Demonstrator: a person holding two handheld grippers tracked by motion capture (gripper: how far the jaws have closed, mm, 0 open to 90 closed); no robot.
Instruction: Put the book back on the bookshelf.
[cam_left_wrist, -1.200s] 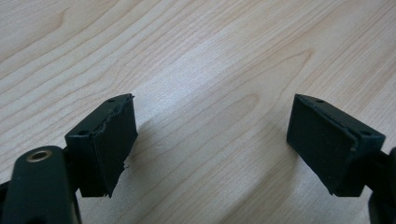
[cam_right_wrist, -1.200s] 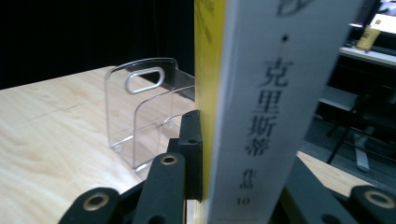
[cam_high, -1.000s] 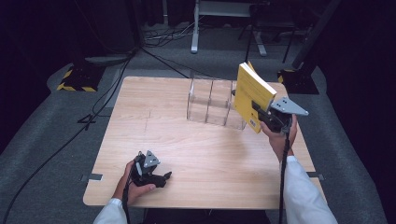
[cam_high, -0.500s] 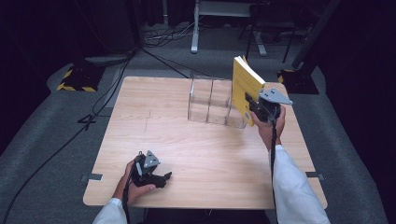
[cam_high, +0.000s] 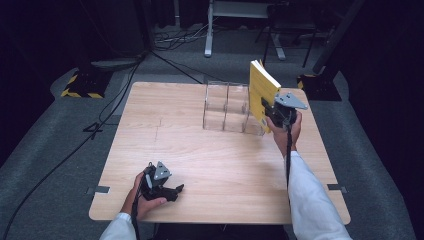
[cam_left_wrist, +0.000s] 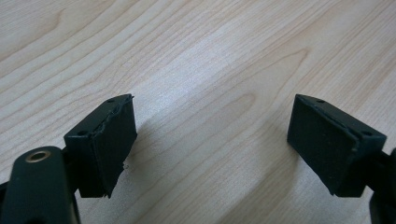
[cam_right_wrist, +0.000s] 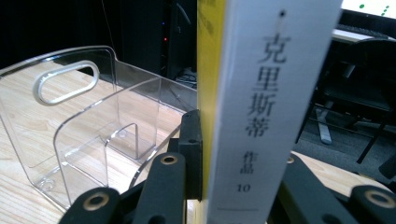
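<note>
The right gripper (cam_high: 274, 111) pinches a yellow book (cam_high: 261, 92) by its lower end, holding it upright in the air over the right end of the clear divided rack (cam_high: 227, 107), toward the table's (cam_high: 165, 150) far right corner. Gripped that low, the book could tilt or slip and strike a divider instead of entering a slot, which might shove the light rack. The left gripper (cam_high: 167, 189) rests near the near left corner, jaws spread and empty.

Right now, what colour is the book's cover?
Yellow. The book shows it best in the high view.
</note>
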